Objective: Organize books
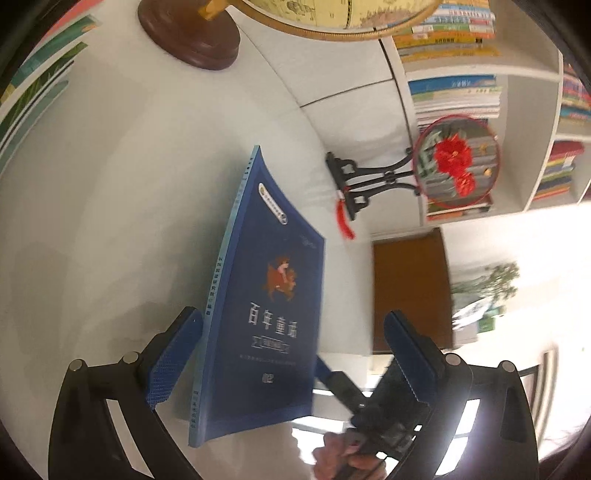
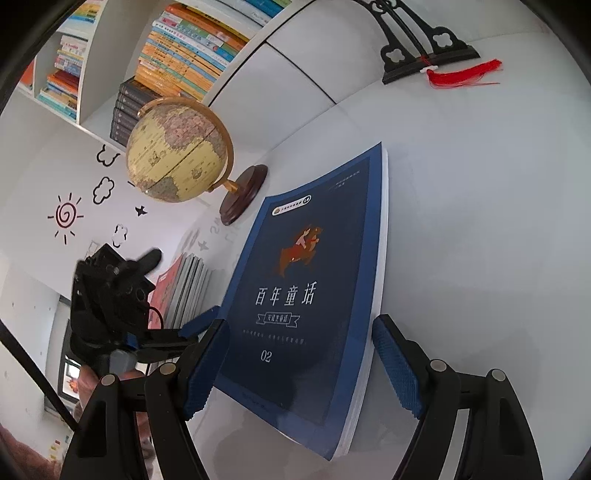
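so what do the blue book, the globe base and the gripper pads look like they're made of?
Blue book: paperback, matte card cover that bows, white page edges showing. Globe base: dark turned wood, glossy, probably varnished; stained plastic is possible. Right gripper pads: blue, fine knurled grid, likely rubber or soft printed plastic.

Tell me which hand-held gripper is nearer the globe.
Probably left, though hard to tell. The left hand-held gripper has the globe looming ahead, beyond the blue book. The right hand-held gripper sees the globe smaller, off to its left.
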Tool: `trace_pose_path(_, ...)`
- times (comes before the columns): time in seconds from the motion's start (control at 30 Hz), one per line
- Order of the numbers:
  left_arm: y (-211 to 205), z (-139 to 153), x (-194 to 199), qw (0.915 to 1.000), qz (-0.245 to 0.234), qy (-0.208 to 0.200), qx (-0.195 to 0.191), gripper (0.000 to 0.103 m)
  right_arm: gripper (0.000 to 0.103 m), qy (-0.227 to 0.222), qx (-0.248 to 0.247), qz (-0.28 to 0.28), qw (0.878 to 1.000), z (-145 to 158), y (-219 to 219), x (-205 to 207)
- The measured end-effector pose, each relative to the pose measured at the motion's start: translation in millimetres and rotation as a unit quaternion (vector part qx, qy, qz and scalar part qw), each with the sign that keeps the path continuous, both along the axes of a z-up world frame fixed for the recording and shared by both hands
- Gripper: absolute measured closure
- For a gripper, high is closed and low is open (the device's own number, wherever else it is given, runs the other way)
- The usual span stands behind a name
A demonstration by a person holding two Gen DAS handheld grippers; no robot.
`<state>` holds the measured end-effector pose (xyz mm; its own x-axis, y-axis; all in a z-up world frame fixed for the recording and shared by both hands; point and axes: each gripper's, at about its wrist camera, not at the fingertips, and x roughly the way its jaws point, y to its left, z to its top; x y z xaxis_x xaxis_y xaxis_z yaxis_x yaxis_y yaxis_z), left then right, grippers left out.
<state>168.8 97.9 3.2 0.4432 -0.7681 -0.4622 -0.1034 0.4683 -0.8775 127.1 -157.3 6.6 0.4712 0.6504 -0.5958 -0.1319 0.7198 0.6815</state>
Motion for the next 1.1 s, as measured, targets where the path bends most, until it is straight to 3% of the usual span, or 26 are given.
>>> trace_pose_path(0.17, 12, -6, -4, 0.9949, 0.020, -0.002, -0.099, 0.010, 0.023, -0.005, -0.003, 0.002, 1.000, 1, 0, 0)
trace_pose_path(0.27, -1, -39, -1, 0.9824, 0.009, 0.062, -0.176, 0.034, 0.023, -0.006, -0.003, 0.003, 1.000, 1, -1, 0)
trace_pose_path(0.3, -8, -45, 0, 0.9815, -0.001, 0.079, -0.174, 0.046, 0.024, -0.006, 0.000, 0.008, 1.000, 1, 0, 0)
trace_pose_path(0.37, -25, -46, -1, 0.9902, -0.015, 0.090, -0.105, 0.050, 0.025, -0.006, 0.000, 0.029, 1.000, 0, 8, 1)
trace_pose_path(0.43, -28, -41, -3, 0.9910, -0.019, 0.085, -0.102, 0.059, 0.027, -0.008, -0.002, 0.037, 0.999, 0, 14, 1)
trace_pose_path(0.47, -28, -37, -2, 0.9927, -0.024, 0.089, -0.078, 0.059, 0.031, -0.009, -0.002, 0.036, 0.999, 0, 13, 0)
trace_pose_path(0.53, -29, -21, 1, 0.9952, -0.038, 0.087, 0.024, 0.059, 0.048, -0.002, 0.003, 0.023, 1.000, -4, 8, -1)
trace_pose_path(0.57, -29, -13, 2, 0.9936, -0.043, 0.082, 0.065, 0.059, 0.060, 0.010, 0.011, 0.020, 1.000, -8, 4, 0)
trace_pose_path(0.6, -29, -7, 2, 0.9916, -0.044, 0.079, 0.092, 0.059, 0.063, 0.014, 0.013, 0.019, 1.000, -9, 2, 0)
trace_pose_path(0.67, -27, -1, 2, 0.9889, -0.039, 0.081, 0.119, 0.066, 0.063, 0.017, 0.016, 0.021, 1.000, -10, 1, 0)
trace_pose_path(0.7, -27, 1, 2, 0.9872, -0.039, 0.085, 0.129, 0.077, 0.063, 0.018, 0.016, 0.022, 0.999, -10, 2, 0)
trace_pose_path(0.73, -26, 2, 2, 0.9876, -0.035, 0.089, 0.124, 0.084, 0.063, 0.020, 0.018, 0.023, 0.999, -10, 4, 0)
trace_pose_path(0.8, -23, -2, 0, 0.9898, -0.026, 0.102, 0.096, 0.089, 0.063, 0.031, 0.026, 0.022, 0.999, -11, 6, -1)
trace_pose_path(0.9, -19, -6, 0, 0.9899, -0.019, 0.112, 0.085, 0.089, 0.053, 0.050, 0.053, 0.009, 0.997, -12, 7, -7)
trace_pose_path(1.03, -13, -11, -1, 0.9910, -0.007, 0.133, 0.015, 0.089, 0.052, 0.057, 0.102, -0.022, 0.993, -15, 1, -15)
trace_pose_path(1.1, -16, -7, 0, 0.9909, -0.009, 0.131, 0.029, 0.089, 0.052, 0.090, 0.133, -0.025, 0.987, -19, -2, -19)
